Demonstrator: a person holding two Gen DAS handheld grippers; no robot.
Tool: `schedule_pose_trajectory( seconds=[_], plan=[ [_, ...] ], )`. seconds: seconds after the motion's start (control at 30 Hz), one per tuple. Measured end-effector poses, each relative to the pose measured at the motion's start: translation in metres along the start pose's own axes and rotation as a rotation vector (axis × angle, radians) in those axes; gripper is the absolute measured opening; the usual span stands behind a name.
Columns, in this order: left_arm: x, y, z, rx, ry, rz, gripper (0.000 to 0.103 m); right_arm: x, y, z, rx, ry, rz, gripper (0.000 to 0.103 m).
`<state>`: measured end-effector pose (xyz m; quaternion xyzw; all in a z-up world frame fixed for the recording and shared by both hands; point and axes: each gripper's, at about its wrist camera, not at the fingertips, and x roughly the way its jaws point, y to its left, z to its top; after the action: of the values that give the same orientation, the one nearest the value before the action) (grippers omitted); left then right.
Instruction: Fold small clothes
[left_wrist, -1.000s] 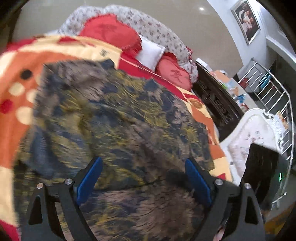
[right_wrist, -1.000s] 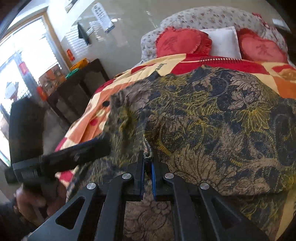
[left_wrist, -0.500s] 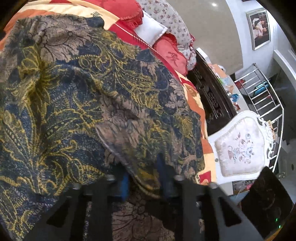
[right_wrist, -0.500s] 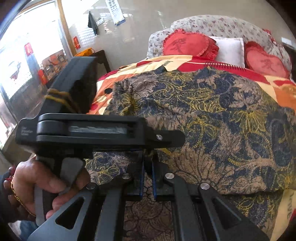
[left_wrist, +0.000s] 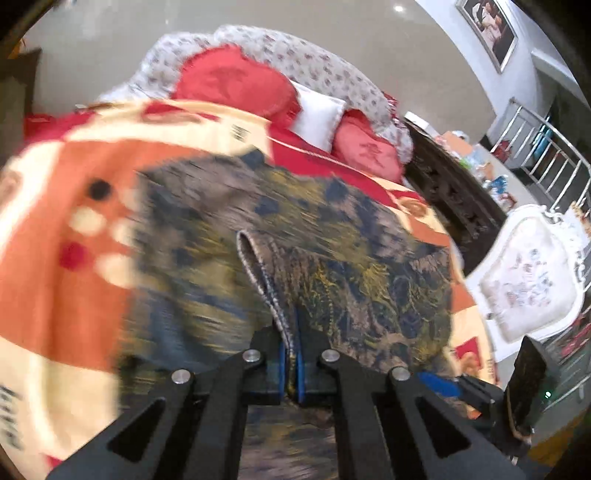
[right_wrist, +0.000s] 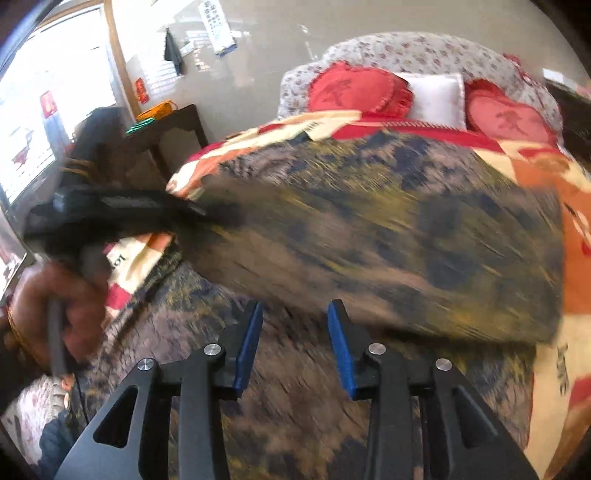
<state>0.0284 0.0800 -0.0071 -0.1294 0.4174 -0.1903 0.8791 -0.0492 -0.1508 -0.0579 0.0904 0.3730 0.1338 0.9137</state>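
A dark blue, gold and brown patterned garment (left_wrist: 351, 258) lies spread on the bed. My left gripper (left_wrist: 290, 369) is shut on its hemmed edge, and that edge rises from the jaws in a raised fold. In the right wrist view the same garment (right_wrist: 388, 229) is blurred by motion. My right gripper (right_wrist: 295, 343) hovers over the cloth with its jaws opening and its blue pads (right_wrist: 249, 343) apart. Cloth lies below them and nothing is pinched between them. A person's hand (right_wrist: 62, 306) holds the left gripper (right_wrist: 129, 206) at the left.
An orange, cream and red blanket (left_wrist: 74, 177) covers the bed, with red and white pillows (left_wrist: 236, 81) at the headboard. Right of the bed stand a dark carved nightstand (left_wrist: 454, 199), a white upholstered chair (left_wrist: 528, 280) and a metal rail. A dark side table (right_wrist: 173, 136) stands by the window.
My left gripper went from wide open to shut on the garment's edge and lifted it. My right gripper, earlier shut on a fold of the cloth, has let go and its jaws have parted.
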Motion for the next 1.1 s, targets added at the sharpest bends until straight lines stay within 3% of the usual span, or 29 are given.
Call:
schedule_pose_trajectory(
  seconds=[0.2, 0.37, 0.43, 0.5, 0.57, 0.73, 0.83, 0.9, 0.97, 1.03, 1.1],
  plan=[
    [0.001, 0.064, 0.015, -0.059, 0.044, 0.122, 0.004, 0.011, -0.033, -0.017, 0.149, 0.036, -0.039, 0.047],
    [0.026, 0.064, 0.014, 0.016, 0.081, 0.159, 0.005, 0.014, -0.031, -0.02, 0.123, 0.033, -0.065, 0.047],
    [0.033, 0.062, 0.011, 0.026, 0.095, 0.183, 0.011, 0.013, -0.031, -0.02, 0.123, 0.032, -0.064, 0.047],
    [0.036, 0.065, 0.008, 0.015, 0.111, 0.214, 0.023, 0.01, -0.031, -0.019, 0.139, 0.031, -0.053, 0.047],
    [0.029, 0.07, 0.004, 0.002, 0.095, 0.23, 0.039, -0.002, -0.033, -0.014, 0.168, 0.004, -0.035, 0.047],
    [0.017, 0.079, 0.008, -0.048, 0.033, 0.245, 0.041, -0.031, -0.057, 0.02, 0.231, -0.131, -0.099, 0.047],
    [0.014, 0.075, 0.015, -0.075, 0.002, 0.256, 0.041, -0.015, -0.06, 0.054, 0.184, -0.111, -0.102, 0.047],
    [0.009, 0.069, 0.019, -0.068, -0.014, 0.263, 0.041, 0.014, -0.063, 0.074, 0.124, -0.01, -0.09, 0.045],
    [-0.002, 0.061, 0.021, -0.057, -0.046, 0.257, 0.042, 0.021, -0.081, 0.074, 0.138, 0.039, -0.152, 0.041],
    [-0.012, 0.053, 0.022, -0.04, -0.077, 0.234, 0.045, 0.004, -0.103, 0.065, 0.2, 0.013, -0.143, 0.041],
    [-0.016, 0.045, 0.022, -0.032, -0.106, 0.216, 0.049, -0.026, -0.123, 0.055, 0.229, -0.071, -0.196, 0.041]
  ],
)
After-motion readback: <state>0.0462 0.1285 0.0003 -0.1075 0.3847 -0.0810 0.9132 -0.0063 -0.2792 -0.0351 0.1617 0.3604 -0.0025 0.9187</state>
